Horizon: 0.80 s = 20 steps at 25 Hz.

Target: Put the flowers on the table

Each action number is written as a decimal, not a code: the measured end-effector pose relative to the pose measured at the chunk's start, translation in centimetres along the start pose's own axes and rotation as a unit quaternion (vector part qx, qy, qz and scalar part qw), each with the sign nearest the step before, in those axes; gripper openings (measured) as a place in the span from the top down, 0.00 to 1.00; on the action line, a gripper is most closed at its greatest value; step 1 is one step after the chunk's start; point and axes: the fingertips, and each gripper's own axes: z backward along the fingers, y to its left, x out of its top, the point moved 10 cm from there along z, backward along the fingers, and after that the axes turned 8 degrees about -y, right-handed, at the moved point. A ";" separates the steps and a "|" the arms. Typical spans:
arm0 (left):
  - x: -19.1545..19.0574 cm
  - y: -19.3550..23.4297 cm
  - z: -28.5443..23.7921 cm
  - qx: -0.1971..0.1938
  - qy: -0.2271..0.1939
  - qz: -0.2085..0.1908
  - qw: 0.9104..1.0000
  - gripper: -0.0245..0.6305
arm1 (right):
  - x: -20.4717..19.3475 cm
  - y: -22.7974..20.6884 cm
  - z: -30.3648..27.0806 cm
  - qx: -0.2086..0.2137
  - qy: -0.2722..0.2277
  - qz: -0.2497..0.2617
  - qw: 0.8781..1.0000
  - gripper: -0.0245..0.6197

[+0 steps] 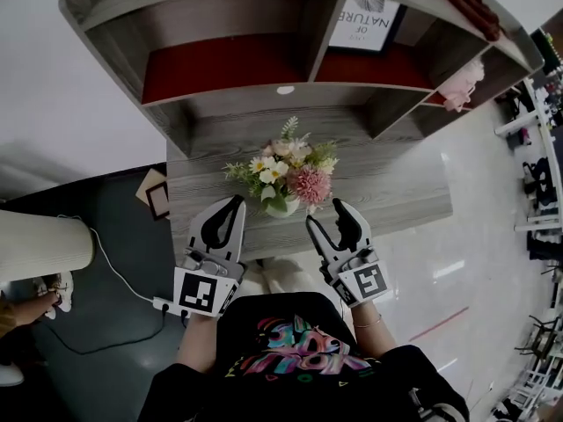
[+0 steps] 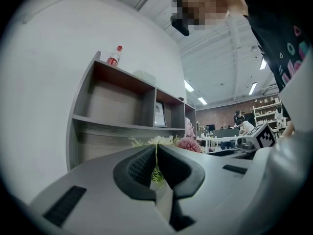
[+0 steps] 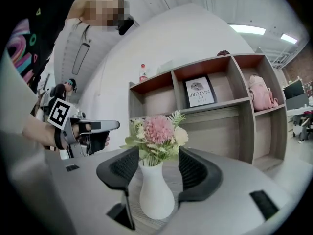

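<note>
A bunch of pink, white and green flowers [image 1: 286, 172] stands upright in a white vase [image 1: 283, 206] near the front edge of the grey wooden table [image 1: 396, 192]. My left gripper [image 1: 236, 202] hangs just left of the vase, its jaws shut with only a thin slit between them and nothing held. My right gripper [image 1: 325, 215] is just right of the vase and open. In the right gripper view the vase [image 3: 156, 195] and flowers [image 3: 157, 130] show framed between the open jaws, just beyond the tips. A sliver of flowers [image 2: 157, 142] shows in the left gripper view.
A grey shelf unit [image 1: 264, 104] rises at the table's back, holding a framed print [image 1: 365, 20] and a pink plush toy [image 1: 462, 86]; a red bottle [image 2: 115, 56] stands on top. A small frame [image 1: 158, 199] and a cable [image 1: 114, 271] lie on the floor at left.
</note>
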 end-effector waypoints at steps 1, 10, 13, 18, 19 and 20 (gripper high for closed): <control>0.4 0.0 0.0 0.000 -0.003 -0.002 1.000 0.92 | 0.7 -0.2 0.2 0.000 -0.001 0.002 1.000 0.54; 4.7 0.3 -1.0 0.001 -0.037 -0.026 0.999 0.92 | 7.5 -1.7 -0.6 0.018 -0.041 0.007 0.999 0.64; 5.8 0.6 -1.4 0.004 -0.047 -0.031 0.998 0.92 | 9.4 -1.8 -1.7 0.030 -0.062 0.003 0.998 0.68; 6.9 0.6 -2.1 -0.002 -0.056 -0.031 0.998 0.92 | 11.4 -1.4 -4.2 0.069 -0.085 -0.012 0.994 0.73; 7.2 0.5 -2.2 -0.005 -0.059 -0.033 0.998 0.92 | 11.6 -1.3 -4.7 0.074 -0.086 -0.010 0.993 0.75; 7.4 0.5 -2.3 -0.007 -0.060 -0.033 0.998 0.92 | 11.8 -1.3 -5.1 0.079 -0.087 -0.008 0.993 0.76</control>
